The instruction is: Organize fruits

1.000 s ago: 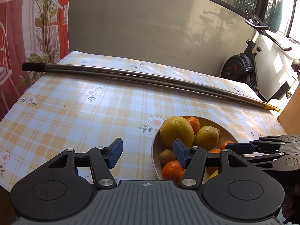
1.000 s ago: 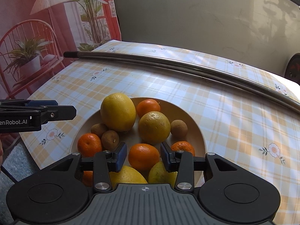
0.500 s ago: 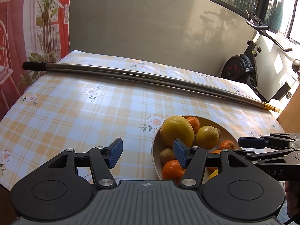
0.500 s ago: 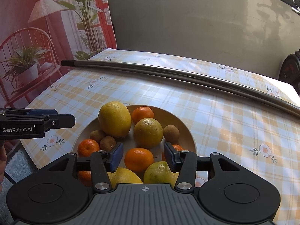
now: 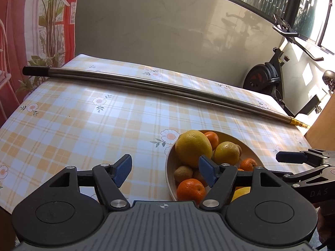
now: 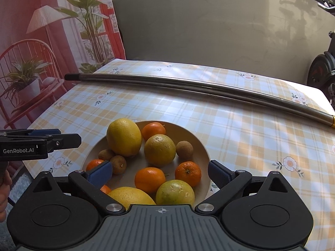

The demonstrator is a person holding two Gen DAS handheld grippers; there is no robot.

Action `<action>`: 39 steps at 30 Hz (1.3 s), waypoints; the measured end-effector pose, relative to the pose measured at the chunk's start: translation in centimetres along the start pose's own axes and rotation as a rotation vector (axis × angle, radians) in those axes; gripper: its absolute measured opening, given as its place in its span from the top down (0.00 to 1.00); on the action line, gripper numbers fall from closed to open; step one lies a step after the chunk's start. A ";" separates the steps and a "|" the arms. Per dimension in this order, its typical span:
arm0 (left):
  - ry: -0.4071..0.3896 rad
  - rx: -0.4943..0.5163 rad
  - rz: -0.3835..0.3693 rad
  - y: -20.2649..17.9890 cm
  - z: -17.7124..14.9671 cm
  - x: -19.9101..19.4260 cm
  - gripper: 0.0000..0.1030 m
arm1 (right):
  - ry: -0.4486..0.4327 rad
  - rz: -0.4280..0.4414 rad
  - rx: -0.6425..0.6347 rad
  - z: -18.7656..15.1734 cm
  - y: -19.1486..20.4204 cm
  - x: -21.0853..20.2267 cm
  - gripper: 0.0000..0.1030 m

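From the left wrist view, the left gripper point(image 5: 165, 168) is hovering low over the checked tablecloth point(image 5: 83, 125) with its blue pads spread wide and gripping nothing, waiting just beside the bowl point(image 5: 170, 179) at its 3 o'clock, probably so it is staying out of the other tool's way. A big lemon point(image 5: 193, 148) is sitting at the bowl's 11 o'clock, a mandarin point(image 5: 190, 191) near its front edge. A long metal pole point(image 5: 146, 83) is lying across the far side of the table, well apart from the fruit. Over in the right wrist view, the right gripper point(image 6: 160, 174) is hanging directly above the bowl's point(image 6: 206, 152) near side, jaws also wide and empty, bracketing an orange point(image 6: 149, 179) and a small tangerine point(image 6: 188, 173); I judge it is lining up to pick one. A yellow-green citrus point(image 6: 160, 150) is resting at the middle, a brown kiwi point(image 6: 184, 149) at 2 o'clock.
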State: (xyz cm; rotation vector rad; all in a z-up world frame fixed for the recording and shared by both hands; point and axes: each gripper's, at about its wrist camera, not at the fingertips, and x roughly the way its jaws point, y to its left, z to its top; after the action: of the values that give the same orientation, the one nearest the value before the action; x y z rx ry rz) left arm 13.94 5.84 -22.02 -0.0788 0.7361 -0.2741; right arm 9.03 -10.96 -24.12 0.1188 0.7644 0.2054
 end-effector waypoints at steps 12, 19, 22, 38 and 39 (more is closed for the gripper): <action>-0.009 0.004 -0.009 -0.1 0.3 -0.2 0.25 | -0.006 0.000 0.006 0.0 0.1 -0.3 0.00; -0.032 0.024 -0.056 -0.5 1.3 -0.9 0.13 | -0.030 -0.007 0.019 0.7 -0.2 -1.5 0.00; -0.042 0.039 -0.075 -0.8 2.1 -1.4 0.07 | -0.044 -0.013 0.031 1.2 -0.4 -2.4 0.00; -0.290 0.147 -0.078 -6.2 7.9 -10.1 0.00 | -0.298 -0.112 0.045 7.2 -0.2 -13.6 0.00; -0.303 0.155 -0.080 -6.6 8.1 -10.6 0.00 | -0.316 -0.115 0.049 7.5 -0.2 -14.3 0.00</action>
State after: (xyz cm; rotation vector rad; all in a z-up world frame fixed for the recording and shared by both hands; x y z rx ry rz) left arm 10.43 2.23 -7.99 -0.0024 0.4094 -0.3851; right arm 4.24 -14.66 -9.12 0.1491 0.4603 0.0555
